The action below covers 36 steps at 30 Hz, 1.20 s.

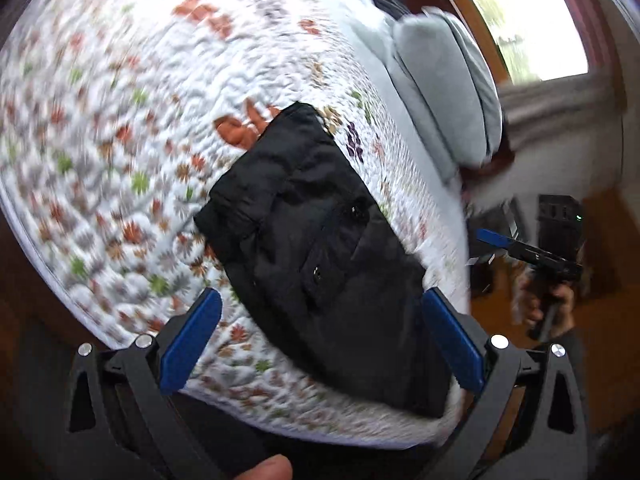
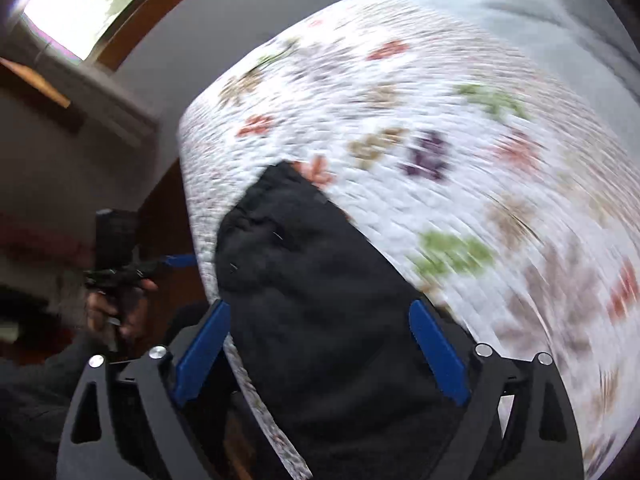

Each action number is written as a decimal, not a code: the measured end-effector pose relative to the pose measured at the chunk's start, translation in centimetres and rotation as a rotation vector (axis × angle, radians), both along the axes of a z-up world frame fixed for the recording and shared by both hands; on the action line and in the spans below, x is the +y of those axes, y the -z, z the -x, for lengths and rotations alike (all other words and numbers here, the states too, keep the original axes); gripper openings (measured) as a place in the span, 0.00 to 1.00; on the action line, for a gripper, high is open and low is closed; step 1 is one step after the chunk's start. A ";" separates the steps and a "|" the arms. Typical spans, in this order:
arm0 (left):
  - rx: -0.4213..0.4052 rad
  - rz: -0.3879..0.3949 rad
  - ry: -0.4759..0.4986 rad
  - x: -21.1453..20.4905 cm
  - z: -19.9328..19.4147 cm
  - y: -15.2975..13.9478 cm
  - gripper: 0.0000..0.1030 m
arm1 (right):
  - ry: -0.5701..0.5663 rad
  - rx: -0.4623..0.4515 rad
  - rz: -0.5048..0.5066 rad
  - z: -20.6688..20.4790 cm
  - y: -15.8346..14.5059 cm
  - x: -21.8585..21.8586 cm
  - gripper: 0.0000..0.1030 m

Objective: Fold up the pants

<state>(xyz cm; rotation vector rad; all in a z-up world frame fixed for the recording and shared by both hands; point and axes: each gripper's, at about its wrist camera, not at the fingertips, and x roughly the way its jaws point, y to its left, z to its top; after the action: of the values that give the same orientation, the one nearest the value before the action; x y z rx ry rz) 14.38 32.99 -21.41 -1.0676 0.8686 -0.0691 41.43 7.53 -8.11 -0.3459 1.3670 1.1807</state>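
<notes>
Left tool [image 1: 320,340]: its two blue-padded fingers are standing wide apart, nothing pressed between them; it is hanging above the near edge of the bed, tilted downward. The same tool is showing at the left of the right wrist view [image 2: 182,260], gripped by a hand [image 2: 116,308] out past the bed's edge.

Thumb tip [image 1: 266,468]: is peeking in at the bottom of the left wrist view, behind the tool's black frame.

White quilted bedspread with orange, green and brown flower print [image 1: 100,120]: is covering the bed and is carrying the garment; it is looking blurred in both views.

Folded black fabric pants [image 1: 320,240]: are lying flat on the bedspread as a compact dark bundle, close to the bed's near edge and towards its right-hand side in the left wrist view. Two small dark buttons are showing on the top layer. Neither tool is touching the cloth as far as the views are showing.

Grey pillows [image 1: 448,92]: are leaning at the far right edge of the bed, well apart from the pants.

Right tool [image 2: 320,344]: its blue fingers are spread wide, with the pants [image 2: 320,300] lying below the gap and not clamped. In the left wrist view it is appearing off the bed's right edge [image 1: 486,240], held by a hand [image 1: 552,304].
</notes>
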 end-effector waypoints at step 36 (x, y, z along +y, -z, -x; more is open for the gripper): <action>0.002 0.152 -0.192 2.0 -2.5 5.2 0.28 | -0.501 0.354 0.044 -1.3 13.3 21.0 0.26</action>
<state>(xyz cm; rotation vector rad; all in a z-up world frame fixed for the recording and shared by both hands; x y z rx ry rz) 16.83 34.95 -26.61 -1.2891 0.7673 0.0272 42.75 28.51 -21.45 -0.5517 1.6698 1.6855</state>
